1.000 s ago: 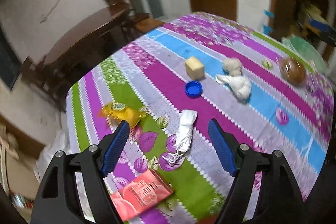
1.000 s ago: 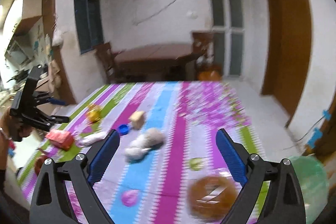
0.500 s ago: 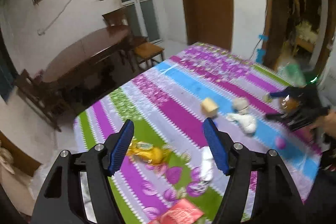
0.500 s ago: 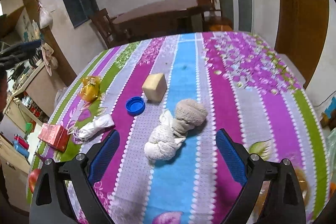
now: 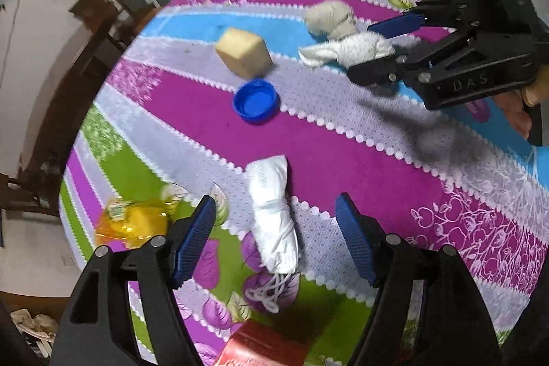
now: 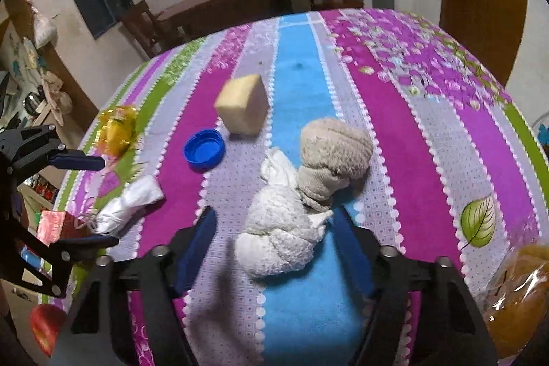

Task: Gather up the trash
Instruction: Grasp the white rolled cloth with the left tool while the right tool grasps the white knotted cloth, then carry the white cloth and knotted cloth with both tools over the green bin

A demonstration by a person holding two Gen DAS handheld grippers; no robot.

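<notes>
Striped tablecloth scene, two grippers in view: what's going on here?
A person is clearing trash off the striped floral tablecloth with a hand-held gripper in each hand. The left hand-held gripper is open astride the rolled white tissue bundle with strings, pads not touching it. The right hand-held gripper has just been closing around the knotted white and beige cloth wad, with no clear grip visible. The blue plastic bottle cap, tan foam cube and yellow crinkled wrapper lie untouched.
</notes>
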